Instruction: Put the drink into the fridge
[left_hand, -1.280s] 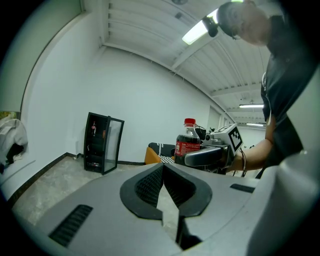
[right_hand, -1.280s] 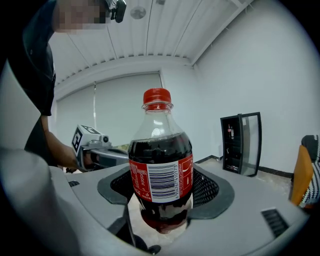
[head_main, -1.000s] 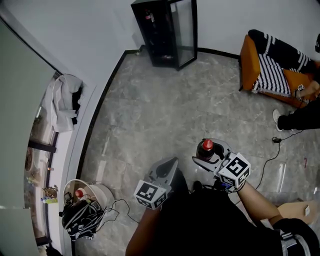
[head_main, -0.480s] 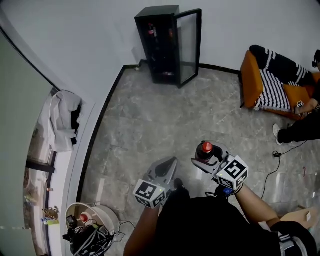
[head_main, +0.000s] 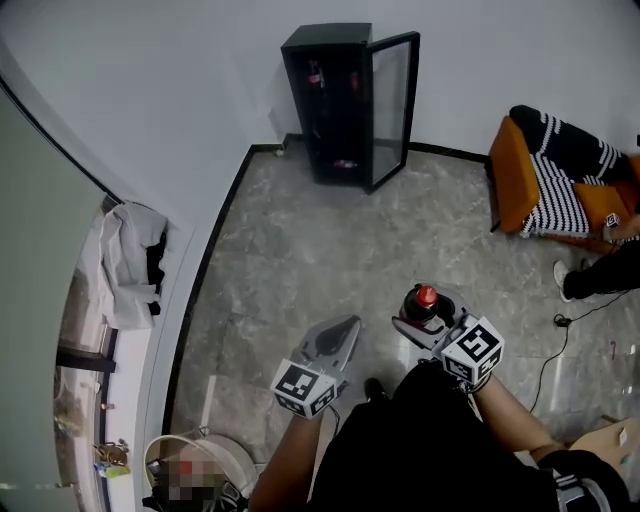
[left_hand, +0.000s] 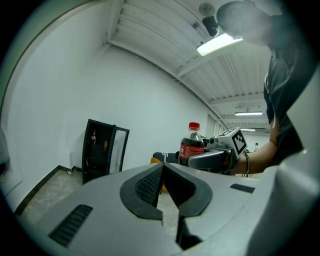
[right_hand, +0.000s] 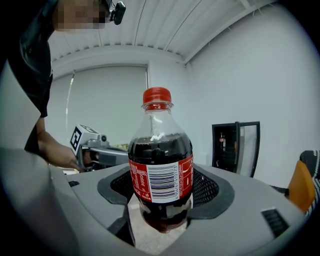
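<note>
A cola bottle (right_hand: 160, 165) with a red cap and red label stands upright between the jaws of my right gripper (right_hand: 161, 200), which is shut on it. In the head view the bottle (head_main: 424, 298) and right gripper (head_main: 418, 316) hang over the grey floor, some way short of the fridge. The black fridge (head_main: 345, 100) stands against the far wall with its glass door (head_main: 392, 105) swung open to the right and bottles on its shelves. My left gripper (head_main: 343, 328) is to the left of the bottle, shut and empty, its pads (left_hand: 150, 185) meeting at the tip.
An orange chair (head_main: 512, 175) with a striped cloth stands at the right wall, with a person's leg (head_main: 600, 275) and a cable (head_main: 560, 330) beside it. At the left are clothes (head_main: 125, 260) on a sill and a white bucket (head_main: 225, 455). A cardboard box (head_main: 610, 440) lies bottom right.
The whole view has shifted forward: the fridge now sits lower and fuller in the head view. Both grippers keep their pose, the right still holding the bottle.
</note>
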